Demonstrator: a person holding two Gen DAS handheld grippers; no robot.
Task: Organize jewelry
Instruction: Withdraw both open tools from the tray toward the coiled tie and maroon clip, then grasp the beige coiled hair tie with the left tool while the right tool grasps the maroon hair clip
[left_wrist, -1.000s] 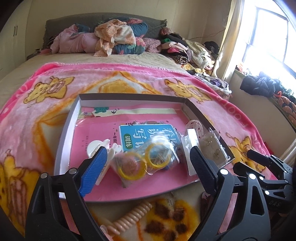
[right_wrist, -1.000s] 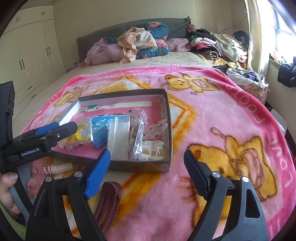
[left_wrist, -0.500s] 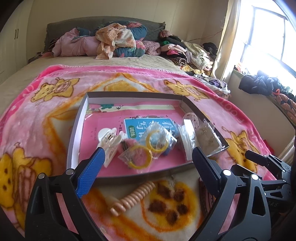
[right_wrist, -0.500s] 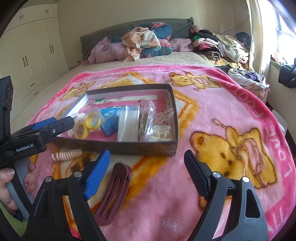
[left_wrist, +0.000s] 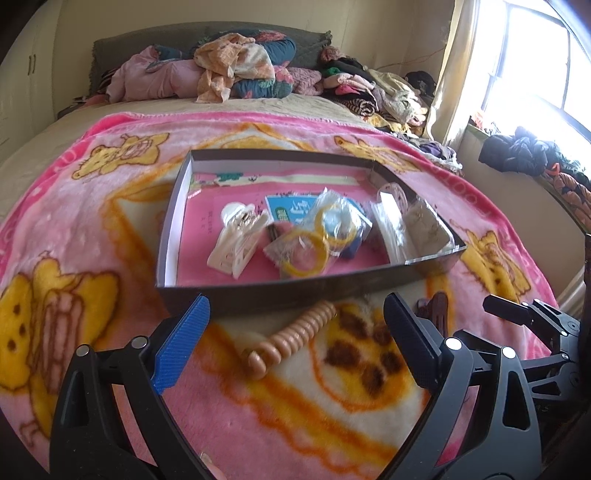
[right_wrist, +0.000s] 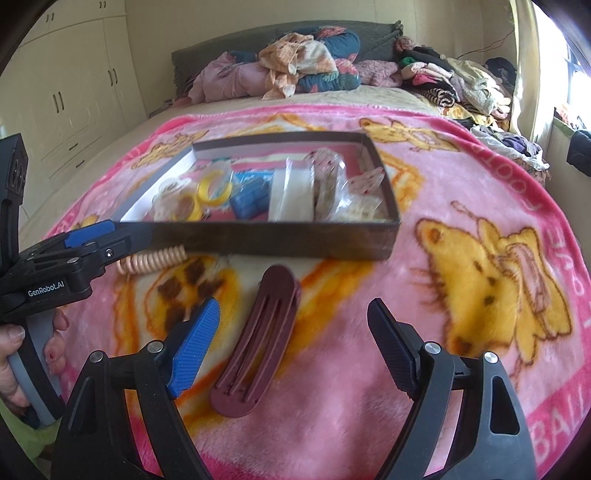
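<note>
A shallow dark box (left_wrist: 295, 290) (right_wrist: 280, 240) lies on a pink blanket and holds a white hair claw (left_wrist: 236, 243), bagged yellow bangles (left_wrist: 310, 247) (right_wrist: 212, 190), a blue card and clear packets. A peach spiral hair tie (left_wrist: 291, 338) (right_wrist: 151, 260) lies on the blanket just in front of the box. A maroon hair clip (right_wrist: 256, 339) (left_wrist: 437, 314) lies to its right. My left gripper (left_wrist: 295, 343) is open and empty, with the spiral tie between its fingers. My right gripper (right_wrist: 291, 343) is open and empty, with the maroon clip between its fingers.
The pink bear-print blanket (right_wrist: 480, 258) covers the bed. Piled clothes (left_wrist: 236, 70) lie at the headboard and along the window side (left_wrist: 376, 88). Wardrobe doors (right_wrist: 66, 92) stand to the left. The left gripper's body (right_wrist: 55, 266) shows at the right wrist view's left edge.
Both grippers have drawn back from the box toward the near blanket. The spiral tie and the maroon clip now sit between the open fingers. Nothing was taken hold of.
</note>
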